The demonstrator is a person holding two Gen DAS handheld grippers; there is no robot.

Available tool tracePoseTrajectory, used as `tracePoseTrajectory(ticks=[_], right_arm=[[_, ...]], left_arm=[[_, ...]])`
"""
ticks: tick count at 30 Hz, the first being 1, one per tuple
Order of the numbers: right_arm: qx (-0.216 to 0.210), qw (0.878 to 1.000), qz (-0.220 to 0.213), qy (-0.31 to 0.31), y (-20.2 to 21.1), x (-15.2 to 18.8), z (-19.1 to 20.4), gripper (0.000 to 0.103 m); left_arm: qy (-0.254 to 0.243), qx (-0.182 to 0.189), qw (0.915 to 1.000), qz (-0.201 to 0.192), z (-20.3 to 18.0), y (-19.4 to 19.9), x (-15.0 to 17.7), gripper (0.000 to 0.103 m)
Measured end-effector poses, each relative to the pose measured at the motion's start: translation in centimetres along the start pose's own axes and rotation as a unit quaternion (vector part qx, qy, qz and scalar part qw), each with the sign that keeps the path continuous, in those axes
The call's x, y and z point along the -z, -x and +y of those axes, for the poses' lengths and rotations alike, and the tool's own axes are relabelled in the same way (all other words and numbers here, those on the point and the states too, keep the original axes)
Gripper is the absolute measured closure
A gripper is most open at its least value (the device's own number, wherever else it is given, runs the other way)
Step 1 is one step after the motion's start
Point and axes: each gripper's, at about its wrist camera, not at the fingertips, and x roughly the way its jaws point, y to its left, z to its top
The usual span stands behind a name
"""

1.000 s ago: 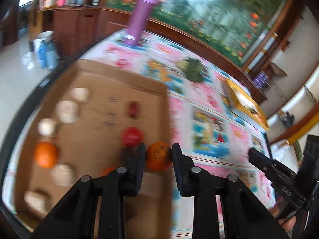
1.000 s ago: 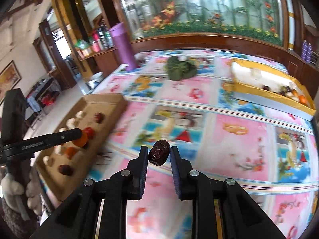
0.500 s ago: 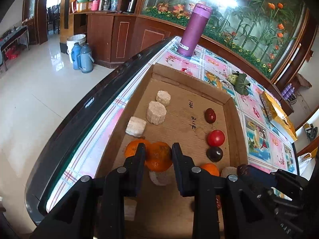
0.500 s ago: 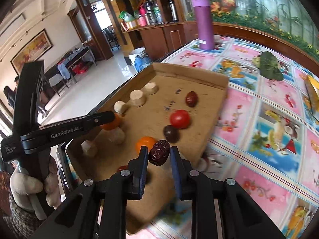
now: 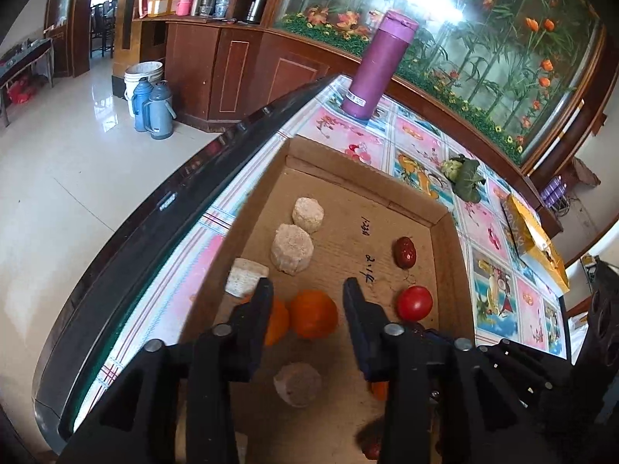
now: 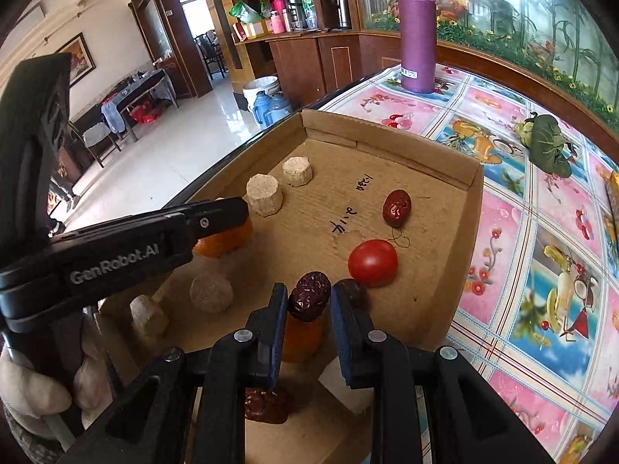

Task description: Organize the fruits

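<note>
A shallow cardboard tray (image 5: 348, 162) (image 6: 387, 143) lies at the table's left end. My left gripper (image 5: 307, 301) is open over it, and an orange (image 5: 313, 319) lies free between its fingers beside a second orange (image 5: 278, 323). My right gripper (image 6: 308, 301) is shut on a dark red date (image 6: 309, 295) and holds it above the tray's near right part. In the tray lie a red tomato (image 6: 372, 262), another date (image 6: 396, 207), a dark fruit (image 6: 354, 292) and several pale round cakes (image 6: 264, 194).
A purple flask (image 6: 417, 34) stands on the patterned tablecloth beyond the tray. A green leafy vegetable (image 6: 545, 145) lies to the right, and a yellow box (image 5: 534, 239) farther right. The table's dark edge (image 5: 185, 193) runs along the tray's left side.
My left gripper has opened and let go of the orange, which now lies in the tray beside the other one. My right gripper has moved in over the tray with the date.
</note>
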Motion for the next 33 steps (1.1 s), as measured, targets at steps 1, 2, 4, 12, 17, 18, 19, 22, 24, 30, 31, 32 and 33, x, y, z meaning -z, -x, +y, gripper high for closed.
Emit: tracePoseTrajectory(ticks=[1, 2, 4, 12, 17, 18, 19, 22, 24, 30, 31, 32, 33], right_arm=[[0.003, 1.000, -0.001, 0.003, -0.1, 0.0, 0.1, 0.077], [0.006, 1.000, -0.002, 0.007, -0.2, -0.1, 0.2, 0.077], [0.015, 1.000, -0.004, 0.014, -0.3, -0.2, 0.5, 0.077], [0.010, 1.000, -0.022, -0.015, 0.3, -0.8, -0.5, 0.047], [0.009, 0.996, -0.052, -0.069, 3.2, -0.2, -2.6, 0.042], [0.013, 0.995, -0.059, -0.078, 3.8, 0.1, -3.0, 0.040], [0.021, 0.994, -0.067, -0.086, 4.5, 0.4, -3.3, 0.040], [0.048, 0.990, -0.088, -0.102, 6.4, 1.6, -4.0, 0.034], [0.065, 0.986, -0.100, -0.112, 7.5, 2.4, -4.5, 0.032], [0.093, 0.978, -0.132, -0.129, 10.1, 4.6, -5.3, 0.029], [0.094, 0.977, -0.136, -0.131, 10.5, 4.9, -5.5, 0.029], [0.094, 0.977, -0.140, -0.132, 10.9, 5.2, -5.6, 0.028], [0.094, 0.976, -0.143, -0.132, 11.2, 5.5, -5.7, 0.028]], left_arm=[[0.007, 0.000, 1.0000, -0.005, 0.3, 0.3, 0.0, 0.059], [0.013, 0.002, 0.9999, -0.008, 0.5, 0.6, -0.1, 0.058], [0.028, 0.008, 0.9995, -0.015, 1.2, 1.3, -0.2, 0.053], [0.048, 0.005, 0.9977, -0.049, 2.6, 4.1, 0.0, 0.045], [0.021, -0.020, 0.9969, -0.072, 1.3, 5.2, 0.5, 0.044], [0.011, -0.029, 0.9964, -0.079, 0.8, 5.3, 0.7, 0.043], [-0.002, -0.040, 0.9953, -0.088, 0.0, 5.6, 1.0, 0.041], [-0.036, -0.079, 0.9890, -0.120, -2.1, 6.5, 1.7, 0.026], [-0.053, -0.111, 0.9815, -0.146, -3.4, 7.2, 2.2, 0.018], [-0.076, -0.180, 0.9568, -0.215, -6.4, 9.8, 3.6, 0.004], [-0.074, -0.192, 0.9527, -0.224, -6.7, 10.1, 3.9, 0.003], [-0.071, -0.202, 0.9492, -0.231, -6.9, 10.4, 4.2, 0.003], [-0.068, -0.210, 0.9459, -0.238, -7.0, 10.7, 4.5, 0.003]])
